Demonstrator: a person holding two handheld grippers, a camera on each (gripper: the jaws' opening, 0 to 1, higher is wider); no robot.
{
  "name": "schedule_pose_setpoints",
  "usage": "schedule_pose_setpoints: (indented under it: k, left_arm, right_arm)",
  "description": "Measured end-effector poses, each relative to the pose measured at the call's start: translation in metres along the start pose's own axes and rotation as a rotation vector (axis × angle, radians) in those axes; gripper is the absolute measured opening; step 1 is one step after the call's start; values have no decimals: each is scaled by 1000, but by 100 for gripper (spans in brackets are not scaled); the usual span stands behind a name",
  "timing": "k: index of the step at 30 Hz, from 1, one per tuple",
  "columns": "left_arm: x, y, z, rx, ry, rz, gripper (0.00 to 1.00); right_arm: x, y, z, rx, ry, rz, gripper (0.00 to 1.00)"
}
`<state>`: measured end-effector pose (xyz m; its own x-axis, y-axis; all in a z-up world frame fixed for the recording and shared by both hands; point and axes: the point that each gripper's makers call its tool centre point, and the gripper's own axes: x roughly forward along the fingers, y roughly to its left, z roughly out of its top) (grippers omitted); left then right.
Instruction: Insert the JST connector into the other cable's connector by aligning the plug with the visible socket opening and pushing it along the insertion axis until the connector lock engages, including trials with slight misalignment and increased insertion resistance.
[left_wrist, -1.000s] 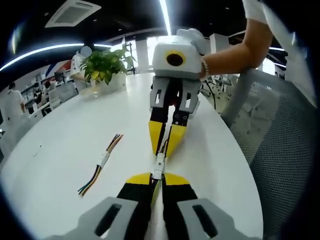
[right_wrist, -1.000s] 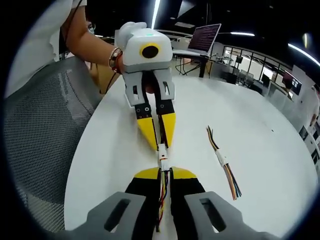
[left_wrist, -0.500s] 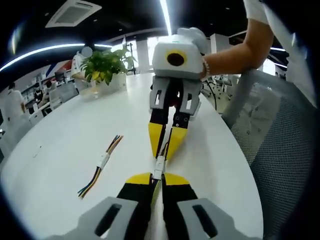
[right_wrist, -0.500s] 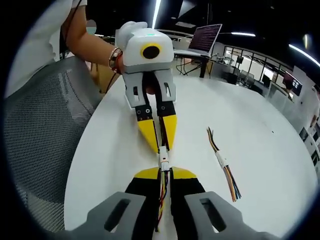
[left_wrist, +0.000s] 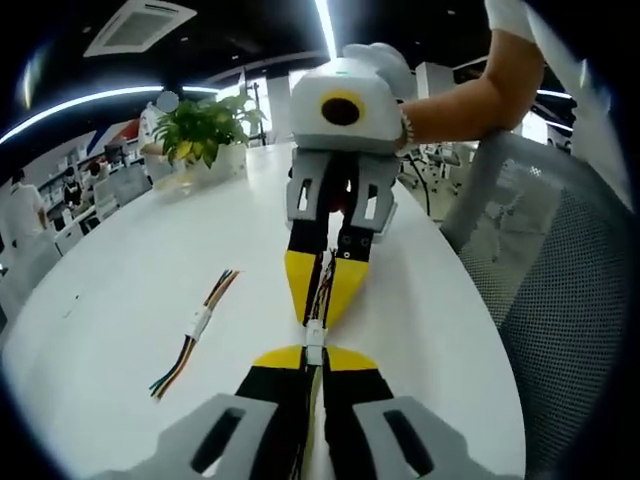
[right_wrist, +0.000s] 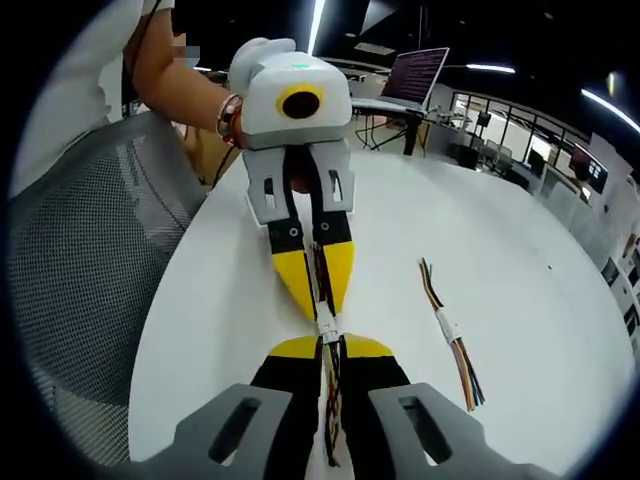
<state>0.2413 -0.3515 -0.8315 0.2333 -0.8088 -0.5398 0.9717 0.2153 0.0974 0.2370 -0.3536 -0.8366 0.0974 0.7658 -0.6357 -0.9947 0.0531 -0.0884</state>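
Left gripper (left_wrist: 314, 352) clenched on its cable, jaws pressed together with wires running back between them; the white connector (left_wrist: 314, 332) sits right at its yellow tips. Right gripper (left_wrist: 322, 305) comes in nose-to-nose from the far side, likewise clenched on its own cable, its yellow tips touching the same connector. Same picture from the right gripper view: right gripper (right_wrist: 330, 345) closed on multicoloured wires, white connector (right_wrist: 325, 326) bridging straight to the left gripper (right_wrist: 317, 305) opposite. Cannot tell if the two halves are fully seated or latched. All of this is above the white round table (left_wrist: 120, 290), near its edge beside the grey mesh chair (left_wrist: 570, 290). A spare cable pair (left_wrist: 192, 330) with a white joined connector lies flat on the tabletop, well apart from the grippers, toward the table's middle. Farther back, a potted plant (left_wrist: 205, 130) at the far edge.
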Motion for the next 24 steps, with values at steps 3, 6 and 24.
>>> schedule_pose_setpoints:
  k: [3, 6, 24]
  left_arm:
    - [-2, 1, 0, -6, -5, 1, 0]
    - [-2, 1, 2, -3, -10, 0, 0]
    - [4, -2, -2, 21, 10, -19, 0]
  right_arm:
    - [-1, 0, 1, 11, -8, -4, 2]
    - [-2, -2, 2, 34, -13, -5, 2]
    - [1, 2, -3, 62, -2, 2, 2]
